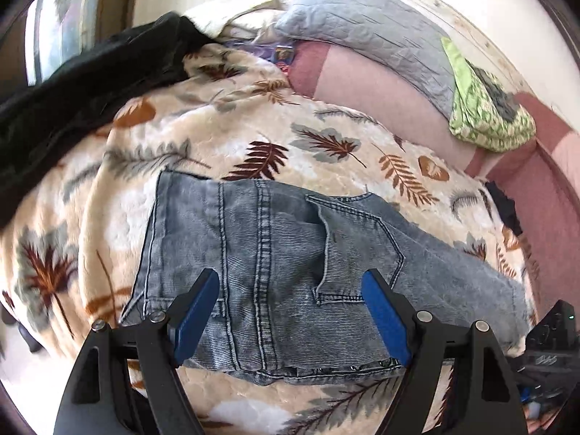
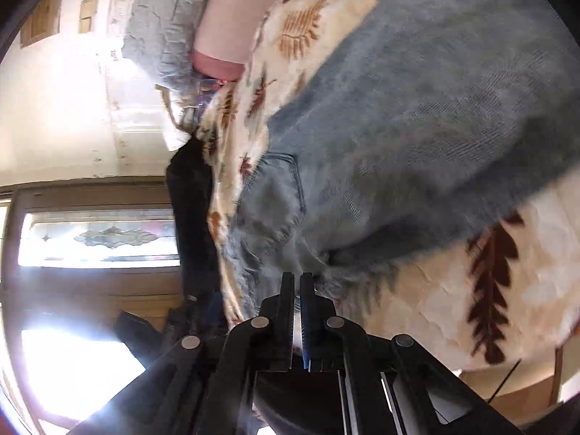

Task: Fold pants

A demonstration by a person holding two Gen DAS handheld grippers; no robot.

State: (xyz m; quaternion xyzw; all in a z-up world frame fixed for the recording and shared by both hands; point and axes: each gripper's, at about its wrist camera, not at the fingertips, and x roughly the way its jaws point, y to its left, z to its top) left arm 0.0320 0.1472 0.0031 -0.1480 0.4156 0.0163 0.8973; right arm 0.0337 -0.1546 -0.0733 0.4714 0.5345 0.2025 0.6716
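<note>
Faded blue jeans (image 1: 275, 264) lie on a leaf-print blanket (image 1: 217, 137), waistband and back pocket toward me, leg running off to the right. My left gripper (image 1: 291, 281) is open, its blue pads spread just above the waist area, holding nothing. In the right wrist view the same jeans (image 2: 417, 145) fill the upper right, blurred. My right gripper (image 2: 297, 279) has its jaws closed together on the near edge of the denim, close to the blanket (image 2: 435, 308).
A black garment (image 1: 83, 83) lies at the blanket's left. A grey quilted pillow (image 1: 366, 25), pink pillows (image 1: 384, 98) and a green patterned cloth (image 1: 485, 116) sit behind. A wooden door with a glass pane (image 2: 98, 239) is to the left in the right wrist view.
</note>
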